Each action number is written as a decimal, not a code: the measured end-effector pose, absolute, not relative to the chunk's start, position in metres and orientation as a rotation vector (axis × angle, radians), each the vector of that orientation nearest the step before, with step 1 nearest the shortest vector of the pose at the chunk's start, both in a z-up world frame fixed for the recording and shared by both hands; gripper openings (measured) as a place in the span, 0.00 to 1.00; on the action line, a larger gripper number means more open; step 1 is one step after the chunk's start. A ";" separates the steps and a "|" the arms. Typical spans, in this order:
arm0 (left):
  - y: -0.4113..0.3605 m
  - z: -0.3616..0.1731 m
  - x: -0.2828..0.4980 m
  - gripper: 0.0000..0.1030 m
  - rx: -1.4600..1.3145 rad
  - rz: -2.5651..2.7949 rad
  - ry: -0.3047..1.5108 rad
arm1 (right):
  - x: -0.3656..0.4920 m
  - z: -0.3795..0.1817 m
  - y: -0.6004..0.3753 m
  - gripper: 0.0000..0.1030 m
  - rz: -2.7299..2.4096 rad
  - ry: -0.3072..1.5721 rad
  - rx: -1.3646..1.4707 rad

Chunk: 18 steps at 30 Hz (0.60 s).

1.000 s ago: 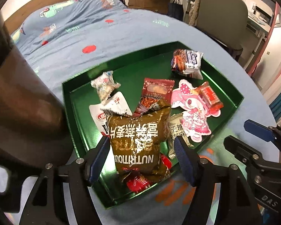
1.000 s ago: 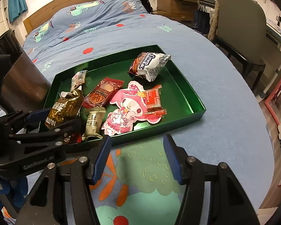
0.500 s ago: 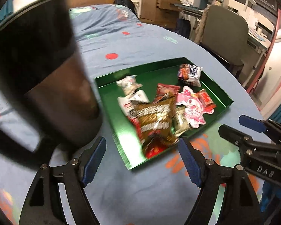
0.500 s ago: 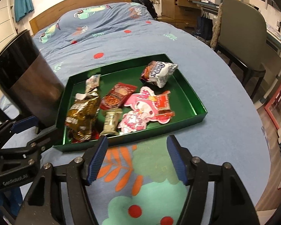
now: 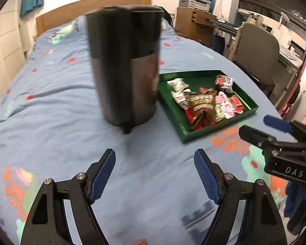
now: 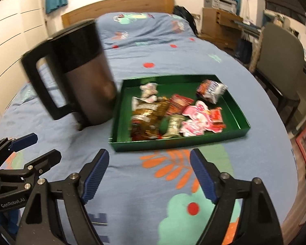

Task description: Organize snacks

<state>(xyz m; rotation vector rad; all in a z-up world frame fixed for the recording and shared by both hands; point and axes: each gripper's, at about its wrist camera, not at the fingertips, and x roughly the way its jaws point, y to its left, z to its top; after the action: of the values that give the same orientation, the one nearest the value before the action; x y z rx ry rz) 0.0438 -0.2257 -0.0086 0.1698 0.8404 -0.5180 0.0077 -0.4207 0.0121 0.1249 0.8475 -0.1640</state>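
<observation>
A: Status? Both grippers look empty.

B: Yes. Left gripper [image 5: 155, 175] has its jaws apart, nothing between them, only bedspread [image 5: 57, 106]. Right gripper [image 6: 149, 175] is spread about as wide as it goes and was opening further just now; also empty.

A: Snacks?

B: All piled in the green tray [image 6: 242, 129], ahead of the right gripper, ahead and right of the left one. Gold-brown packet [image 6: 148, 115] sits on the near-left of the pile, pink character pouch [image 6: 195, 115] to its right.

A: Step?

B: I'd say end of a placement, or the task itself wrapping up. I see no loose snacks outside the tray. If anything remains, the next move is finding it first, then a fresh reach with open jaws.

A: Blind spots?

B: Black kettle [image 5: 125, 65] stands just beside the tray's left wall and hides the bed behind it. Both views are motion-blurred, so packet labels are unreadable. Whatever lies under the gold packet is hidden.
</observation>
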 end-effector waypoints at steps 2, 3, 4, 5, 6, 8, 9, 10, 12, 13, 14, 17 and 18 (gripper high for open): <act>-0.213 -0.007 0.038 0.72 0.168 -0.508 0.839 | 0.006 0.016 -0.407 1.00 -0.150 0.831 0.114; -0.209 -0.005 0.036 0.72 0.171 -0.502 0.835 | 0.005 0.017 -0.400 1.00 -0.146 0.825 0.108; -0.203 -0.004 0.033 0.73 0.175 -0.492 0.829 | 0.003 0.020 -0.394 1.00 -0.141 0.817 0.100; -0.199 -0.003 0.031 0.73 0.177 -0.485 0.826 | 0.002 0.022 -0.387 1.00 -0.137 0.810 0.091; -0.195 -0.002 0.029 0.73 0.178 -0.480 0.825 | 0.001 0.023 -0.382 1.00 -0.134 0.805 0.083; -0.187 -0.001 0.027 0.73 0.179 -0.472 0.830 | -0.001 0.026 -0.371 1.00 -0.127 0.798 0.068; -0.183 0.000 0.025 0.73 0.178 -0.465 0.828 | -0.002 0.028 -0.367 1.00 -0.124 0.794 0.065; -0.178 0.002 0.024 0.73 0.174 -0.464 0.827 | -0.004 0.030 -0.363 1.00 -0.120 0.788 0.063; -0.171 0.002 0.023 0.73 0.164 -0.462 0.828 | -0.007 0.033 -0.357 1.00 -0.116 0.781 0.059; -0.166 0.004 0.022 0.73 0.158 -0.455 0.824 | -0.008 0.034 -0.354 1.00 -0.116 0.779 0.055; -0.162 0.005 0.021 0.73 0.155 -0.446 0.818 | -0.010 0.035 -0.351 1.00 -0.116 0.777 0.050; -0.150 0.006 0.021 0.73 0.138 -0.424 0.814 | -0.013 0.039 -0.344 1.00 -0.113 0.768 0.041; -0.145 0.007 0.021 0.73 0.132 -0.415 0.814 | -0.014 0.040 -0.342 1.00 -0.113 0.766 0.038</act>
<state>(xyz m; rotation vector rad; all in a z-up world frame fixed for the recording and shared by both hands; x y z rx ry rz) 0.0213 -0.1450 0.0069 0.1318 0.8142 -0.4155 -0.0142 -0.3419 0.0396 0.0379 0.7665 -0.1128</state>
